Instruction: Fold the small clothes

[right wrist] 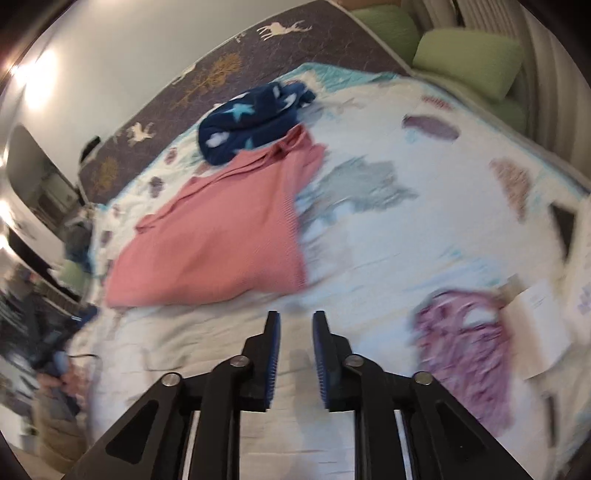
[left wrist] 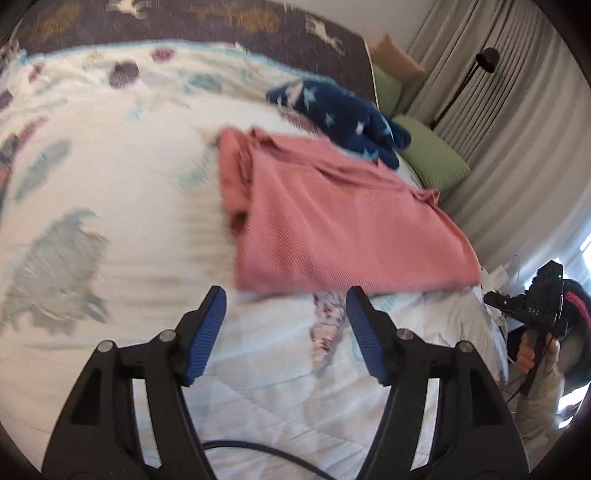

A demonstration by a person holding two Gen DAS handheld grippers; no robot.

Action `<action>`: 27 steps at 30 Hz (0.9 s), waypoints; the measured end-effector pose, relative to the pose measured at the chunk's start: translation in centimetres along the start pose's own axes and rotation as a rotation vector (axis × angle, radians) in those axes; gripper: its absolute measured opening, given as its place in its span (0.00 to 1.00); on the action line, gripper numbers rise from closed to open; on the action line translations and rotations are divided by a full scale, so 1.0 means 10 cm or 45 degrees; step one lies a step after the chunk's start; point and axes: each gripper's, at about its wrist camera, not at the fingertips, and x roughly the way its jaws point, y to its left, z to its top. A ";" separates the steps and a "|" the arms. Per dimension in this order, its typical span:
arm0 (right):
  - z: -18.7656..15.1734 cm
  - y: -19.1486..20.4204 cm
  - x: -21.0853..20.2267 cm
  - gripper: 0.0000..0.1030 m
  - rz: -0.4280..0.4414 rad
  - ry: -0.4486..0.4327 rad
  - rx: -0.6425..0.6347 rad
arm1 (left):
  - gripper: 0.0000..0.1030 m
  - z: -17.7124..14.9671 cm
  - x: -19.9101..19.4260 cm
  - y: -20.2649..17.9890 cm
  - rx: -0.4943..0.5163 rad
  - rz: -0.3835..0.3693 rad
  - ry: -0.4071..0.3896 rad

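Ahead, pink garment (left wrist: 332, 218) hem edge near empty left gripper (left wrist: 286, 299).

quilt (right wrist: 424, 236) motion-blurred, navy star garment (left wrist: 343, 114) partly under pink top (left wrist: 332, 221)

Left claw (left wrist: 286, 306) spread wide; right claw (right wrist: 294, 325) narrowly parted, both empty.

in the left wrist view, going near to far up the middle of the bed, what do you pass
left gripper, open over the quilt → pink garment lying flat → navy star-print garment bunched just beyond it, touching its far edge → dark deer-print bedcover at the far side
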 end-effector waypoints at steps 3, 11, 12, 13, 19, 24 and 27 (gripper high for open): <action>-0.03 0.00 0.10 0.31 0.139 0.026 0.081 | 0.65 -0.03 0.12 0.07 -0.102 -0.078 0.043; 0.29 -0.26 0.44 0.65 0.381 -0.060 0.498 | 0.28 0.17 0.39 0.34 -0.535 -0.372 -0.017; 0.34 -0.25 0.47 0.63 0.372 -0.061 0.508 | 0.09 0.18 0.45 0.35 -0.578 -0.385 0.000; 0.39 -0.21 0.51 0.27 0.345 -0.050 0.493 | 0.08 0.18 0.48 0.35 -0.608 -0.399 0.016; 0.40 -0.09 0.25 0.04 0.303 -0.047 0.443 | 0.07 0.15 -0.09 0.06 -0.404 -0.375 -0.114; 0.13 0.05 -0.21 0.04 0.280 -0.041 0.284 | 0.07 -0.27 -0.56 -0.12 -0.291 -0.390 -0.046; -0.20 0.07 -0.33 0.04 0.221 0.029 0.234 | 0.07 -0.70 -0.72 -0.16 -0.271 -0.325 0.028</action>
